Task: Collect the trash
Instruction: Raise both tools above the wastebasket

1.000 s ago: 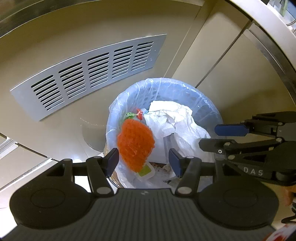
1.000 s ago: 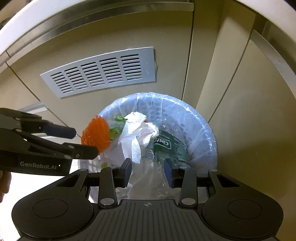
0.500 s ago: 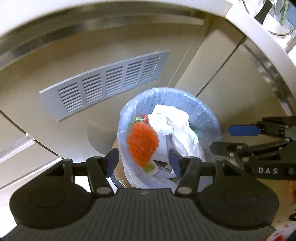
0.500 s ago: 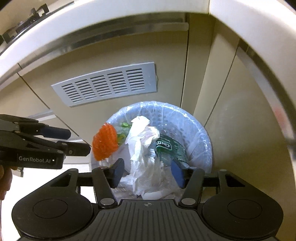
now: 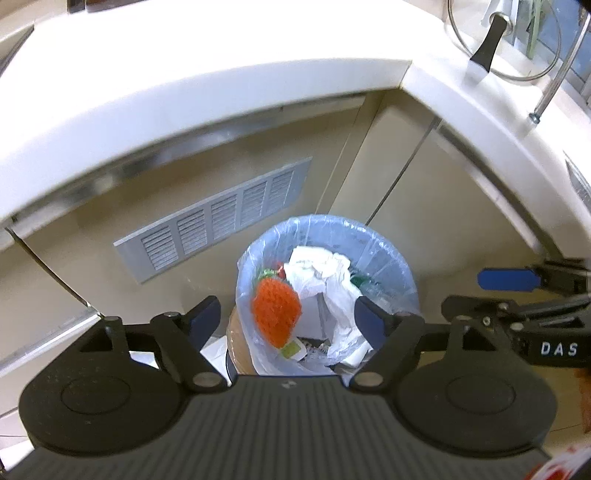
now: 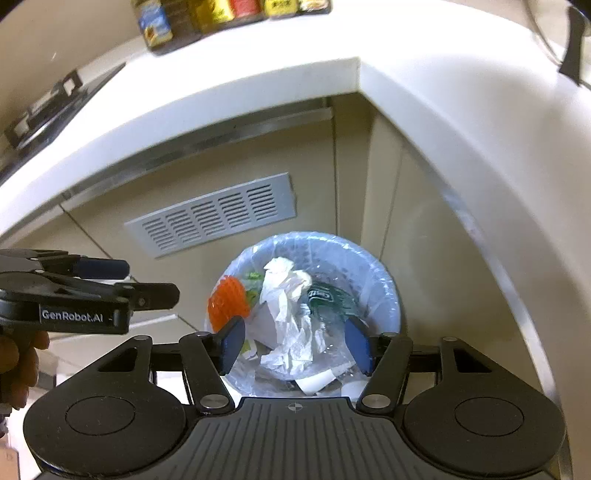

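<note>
A round bin lined with a pale blue bag (image 5: 388,251) (image 6: 373,258) stands on the floor in a cabinet corner. In it lie an orange netted strawberry-shaped thing (image 5: 276,314) (image 6: 227,304), crumpled white paper (image 5: 321,269) (image 6: 284,295) and a green bottle (image 6: 328,299). My left gripper (image 5: 288,319) (image 6: 147,282) hangs well above the bin, jaws opening, nothing between them. My right gripper (image 6: 294,341) (image 5: 476,291) hovers beside it at about the same height, jaws also opening and empty.
A white L-shaped countertop (image 5: 221,92) overhangs the bin. A grey vent grille (image 5: 221,225) sits in the beige cabinet front behind it. A glass lid with a black handle (image 5: 487,48) and several jars (image 6: 229,11) stand on the counter. A hand (image 6: 18,365) holds the left gripper.
Both grippers have risen away from the bin, so it looks smaller and the countertop has come into view. The jaws of both have spread wider. The trash in the bin lies as before.
</note>
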Available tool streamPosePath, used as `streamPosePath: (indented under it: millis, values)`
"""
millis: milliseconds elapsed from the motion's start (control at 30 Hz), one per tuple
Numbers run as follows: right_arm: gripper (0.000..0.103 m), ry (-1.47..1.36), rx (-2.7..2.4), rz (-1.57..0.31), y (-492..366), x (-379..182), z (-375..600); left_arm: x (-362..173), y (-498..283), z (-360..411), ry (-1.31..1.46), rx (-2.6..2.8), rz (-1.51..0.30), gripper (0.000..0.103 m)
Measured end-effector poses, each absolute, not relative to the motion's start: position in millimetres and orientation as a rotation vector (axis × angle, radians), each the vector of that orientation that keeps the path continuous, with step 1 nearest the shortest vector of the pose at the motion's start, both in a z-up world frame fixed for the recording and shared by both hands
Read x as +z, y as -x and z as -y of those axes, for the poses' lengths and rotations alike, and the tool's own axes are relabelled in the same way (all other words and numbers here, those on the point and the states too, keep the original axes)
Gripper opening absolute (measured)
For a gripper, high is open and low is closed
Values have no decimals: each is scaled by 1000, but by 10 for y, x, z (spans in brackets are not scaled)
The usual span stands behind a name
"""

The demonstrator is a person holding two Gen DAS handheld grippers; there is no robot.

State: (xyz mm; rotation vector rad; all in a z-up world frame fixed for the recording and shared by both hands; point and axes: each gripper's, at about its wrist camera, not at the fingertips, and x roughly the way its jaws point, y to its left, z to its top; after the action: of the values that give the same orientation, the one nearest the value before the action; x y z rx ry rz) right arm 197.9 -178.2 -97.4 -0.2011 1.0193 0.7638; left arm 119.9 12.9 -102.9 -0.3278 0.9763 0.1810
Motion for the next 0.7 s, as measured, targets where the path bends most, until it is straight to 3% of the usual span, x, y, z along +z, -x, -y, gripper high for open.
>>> streamPosePath:
  millis: [300,700]
  values:
    - [69,169,801,-975,-1993,-776,1870,-684,-1122,-84,301,223,-889,101]
    - [71,50,569,-845,-1474,-425,2051,-345,-813,-213,220,76,-791,102]
